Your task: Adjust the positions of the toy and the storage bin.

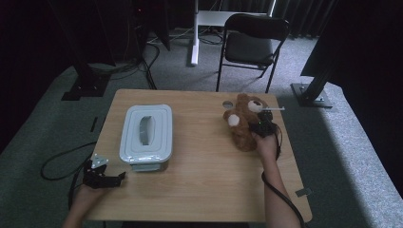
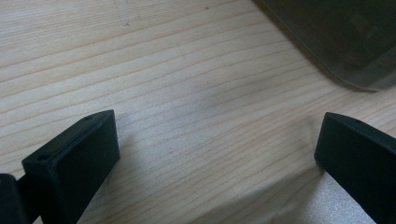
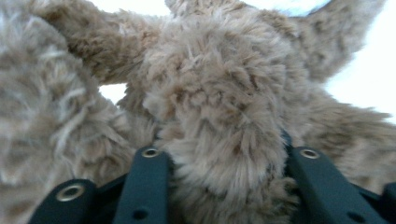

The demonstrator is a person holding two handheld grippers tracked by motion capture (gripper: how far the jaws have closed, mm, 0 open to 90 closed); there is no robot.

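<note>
On the grey carpet stands a pale wooden desk [image 1: 199,190], and beyond its far edge a black folding chair [image 1: 252,42] faces it. Toward the desk's left side sits a grey lidded storage box [image 1: 146,135], its lid closed and a recessed handle running down the middle; a dark corner of it shows at the upper right of the left gripper view. Over on the right, near the far edge, lies a brown teddy bear [image 1: 243,124] with pale paw pads and muzzle, its head toward the far side. The right gripper [image 1: 262,127] presses into the bear's right flank, and in the right gripper view its jaws are clenched around a thick tuft of tan fur, grasping the toy. The left gripper [image 1: 102,176] rests at the desk's near left edge, just beside the box's near corner, its jaws released and spread wide over bare wood.
</note>
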